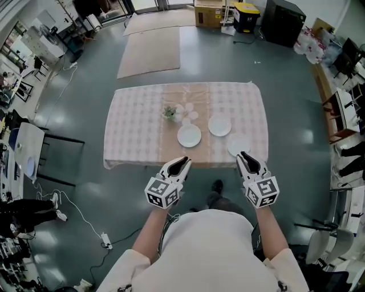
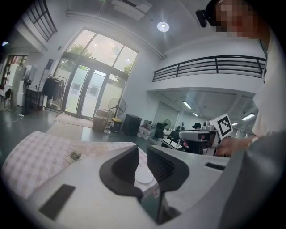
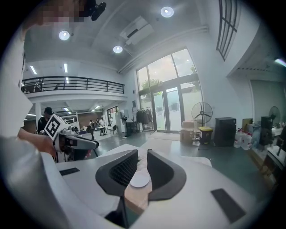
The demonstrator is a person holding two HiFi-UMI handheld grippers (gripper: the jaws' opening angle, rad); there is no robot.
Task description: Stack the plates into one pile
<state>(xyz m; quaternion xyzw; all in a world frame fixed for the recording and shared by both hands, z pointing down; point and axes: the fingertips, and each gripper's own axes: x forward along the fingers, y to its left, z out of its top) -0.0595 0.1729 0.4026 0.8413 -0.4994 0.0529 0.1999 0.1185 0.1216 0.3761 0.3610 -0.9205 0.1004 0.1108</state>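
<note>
Three white plates lie apart on the checked tablecloth (image 1: 134,128): one in the middle (image 1: 189,136), one further back to its right (image 1: 219,125), one at the near right edge (image 1: 238,146). My left gripper (image 1: 183,161) hovers just short of the table's near edge, in front of the middle plate. Its jaws stand open with nothing between them, and a plate (image 2: 144,176) shows through the gap (image 2: 142,154). My right gripper (image 1: 242,155) is at the near right plate, also open and empty (image 3: 142,156), with a plate (image 3: 140,180) seen beyond its jaws.
A small green plant (image 1: 169,113) with a few small white pieces beside it stands behind the middle plate. Grey floor surrounds the table. A mat (image 1: 149,51) and boxes (image 1: 208,12) lie beyond it, and desks and chairs line both sides of the room.
</note>
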